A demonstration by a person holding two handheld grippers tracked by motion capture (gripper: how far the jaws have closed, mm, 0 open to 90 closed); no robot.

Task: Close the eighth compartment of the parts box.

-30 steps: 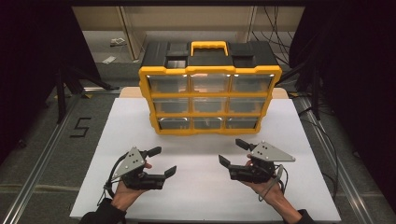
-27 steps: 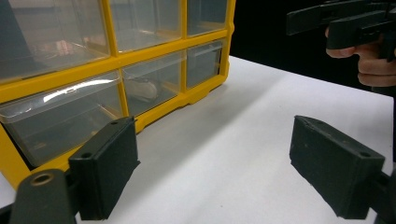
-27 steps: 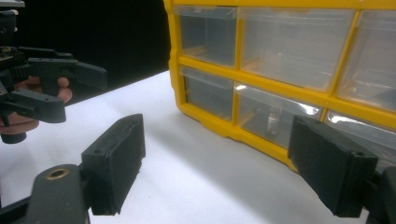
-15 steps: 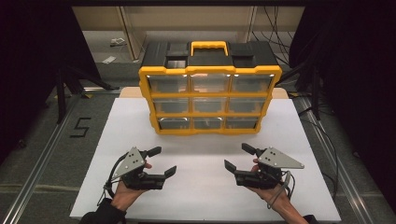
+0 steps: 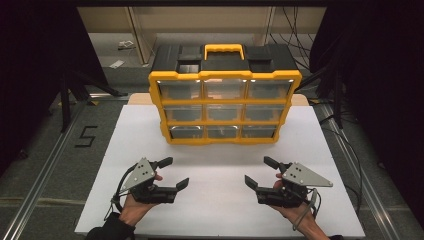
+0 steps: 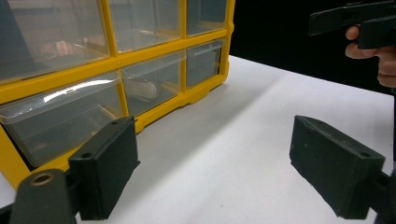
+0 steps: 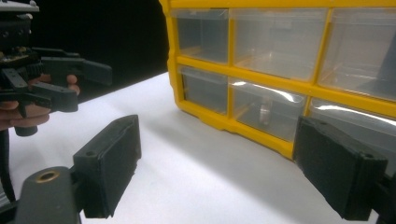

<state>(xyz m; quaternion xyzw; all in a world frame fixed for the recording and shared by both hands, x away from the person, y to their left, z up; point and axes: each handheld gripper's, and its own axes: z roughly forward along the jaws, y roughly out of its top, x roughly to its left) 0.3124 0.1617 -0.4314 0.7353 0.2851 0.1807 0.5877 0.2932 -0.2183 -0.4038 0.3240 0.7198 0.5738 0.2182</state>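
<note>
A yellow-and-black drawer organizer with clear drawers and a yellow carry handle stands at the far middle of the white tabletop. All its drawers look closed. My left gripper is held low at the near left, open and holding nothing. My right gripper mirrors it at the near right, also open and holding nothing. In the left gripper view the wide-apart jaws of that gripper point at the organizer's lower drawers; a small pale item lies in one. The right gripper faces the organizer from the other side.
The tabletop ends just behind the hands and about a hand's width past each side of the organizer. Grey floor with a painted "5" lies left; cables trail on the right. Dark curtains close both sides.
My right gripper has drifted a little right and back toward the person, still open. The left gripper and the organizer have stayed put.
</note>
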